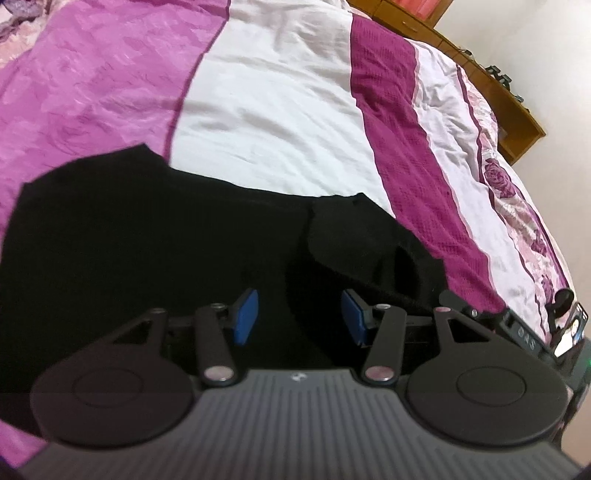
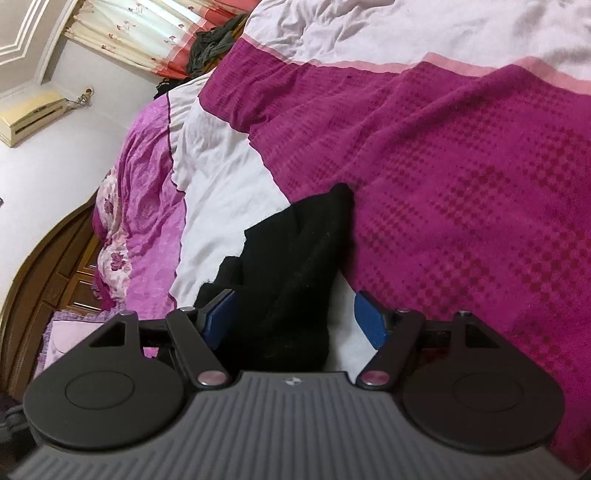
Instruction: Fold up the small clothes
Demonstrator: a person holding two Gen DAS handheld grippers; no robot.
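Observation:
A black garment (image 1: 147,236) lies flat on the bed cover, with a folded-over flap (image 1: 362,240) at its right side. My left gripper (image 1: 299,314) is open just above the garment, its blue pads (image 1: 245,314) wide apart with nothing between them. In the right wrist view a corner of the same black garment (image 2: 295,266) runs up between my open right gripper's (image 2: 295,321) blue pads (image 2: 369,325); the jaws are wide and not closed on it. The right gripper's body also shows at the left wrist view's right edge (image 1: 532,328).
The bed cover has pink (image 1: 92,81), white (image 1: 277,110) and magenta (image 2: 461,184) bands. A wooden headboard shelf (image 1: 517,122) stands beyond the bed. A dark clothes heap (image 2: 214,44), curtains (image 2: 140,33) and a wooden door (image 2: 48,266) lie to the left.

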